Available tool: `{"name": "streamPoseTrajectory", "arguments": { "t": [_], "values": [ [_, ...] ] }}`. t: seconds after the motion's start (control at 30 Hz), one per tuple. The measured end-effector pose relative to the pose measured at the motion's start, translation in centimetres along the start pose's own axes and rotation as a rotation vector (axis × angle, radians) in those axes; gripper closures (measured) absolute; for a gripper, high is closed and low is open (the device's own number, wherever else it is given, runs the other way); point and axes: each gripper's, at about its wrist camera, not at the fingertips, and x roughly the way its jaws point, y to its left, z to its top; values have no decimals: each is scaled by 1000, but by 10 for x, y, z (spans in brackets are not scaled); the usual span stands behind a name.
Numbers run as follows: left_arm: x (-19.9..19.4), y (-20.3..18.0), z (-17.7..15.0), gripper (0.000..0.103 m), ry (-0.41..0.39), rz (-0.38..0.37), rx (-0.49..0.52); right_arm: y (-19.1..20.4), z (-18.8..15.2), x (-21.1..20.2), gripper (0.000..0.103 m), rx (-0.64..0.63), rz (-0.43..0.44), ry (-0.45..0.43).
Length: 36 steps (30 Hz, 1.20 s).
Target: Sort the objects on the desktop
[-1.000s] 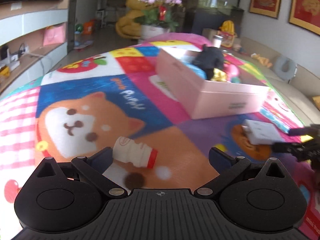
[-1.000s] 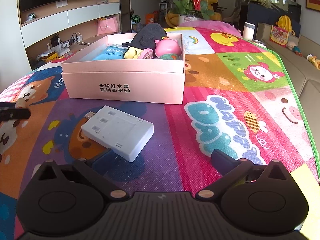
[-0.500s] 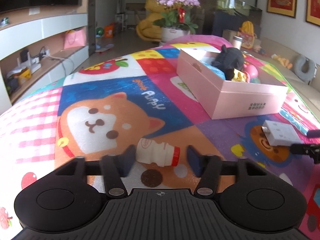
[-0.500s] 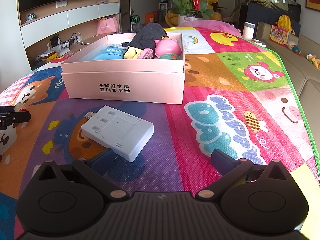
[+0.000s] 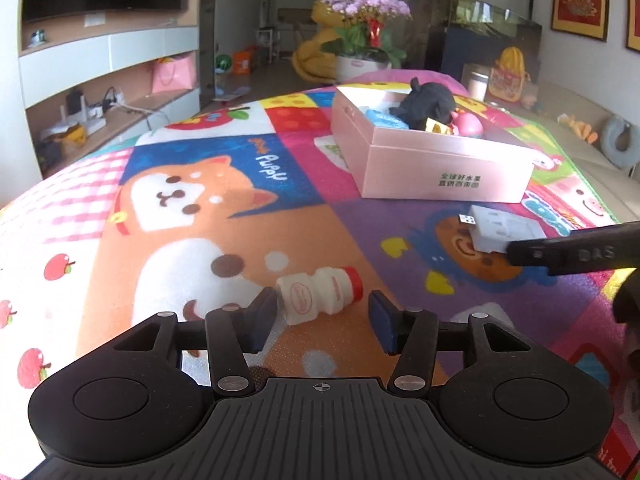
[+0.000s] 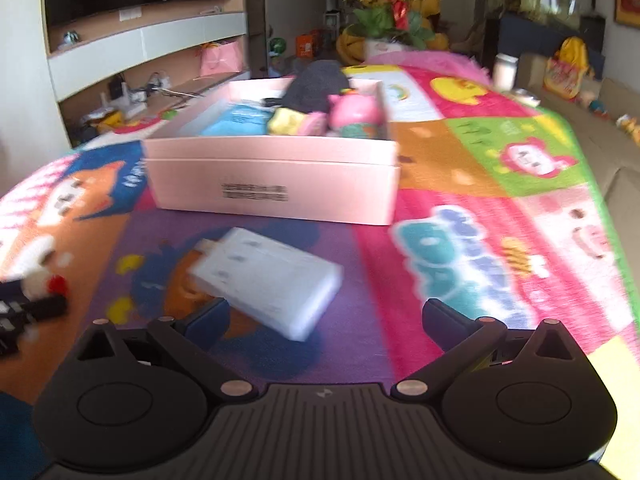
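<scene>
Left wrist view: left tool sits lower centre, jaws partly apart and just been opening again. Small drink bottle lies on its side between them on the play mat. Left pad looks to touch the bottle's base; right pad stands clear of the red cap. So not gripped. Pink box sits upper right, already filled with toys. White adapter lies below it, right tool's finger crossing in at right edge.

Right wrist view: blurred. Right tool open, nothing between the jaws; adapter just ahead, nearer the left pad. Box beyond it. Bottle at left edge.

Risks, my read: bottle is round and lying down, so a one-sided push may roll it out of the jaws. Closing on the cap end could pivot it. Tools are near each other; reaching together may clash.
</scene>
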Motion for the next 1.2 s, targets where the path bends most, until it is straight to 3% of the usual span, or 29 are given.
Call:
{"name": "streamPoseTrajectory", "arguments": {
  "t": [0.07, 0.2, 0.33, 0.4, 0.5, 0.57, 0.77, 1.0, 1.2],
  "values": [
    [0, 2, 0, 43, 0, -13, -10, 14, 3, 3, 0, -19, -19, -4],
    [-3, 1, -2, 24, -8, -33, -6, 27, 7, 11, 4, -135, -107, -14],
    [-1, 8, -2, 22, -8, -46, -57, 20, 5, 13, 4, -212, -258, -51],
    [-1, 9, -2, 21, -11, -51, -66, 13, 6, 9, 4, -183, -233, -46],
    [-1, 9, -2, 18, -11, -47, -67, 11, 11, 9, 4, -82, -123, 1],
    [-2, 9, -2, 16, -13, -45, -72, 16, 14, 15, 4, -31, -105, 25],
    [-3, 19, -3, 7, -22, -50, -134, 23, 9, 17, 4, -108, -169, 18],
    [-2, 22, -2, 0, -22, -76, -155, -7, 1, 5, 11, -192, -280, -13],
    [1, 15, -1, 0, -6, -48, -121, -22, 16, 24, 10, -148, -359, -35]
  ]
}}
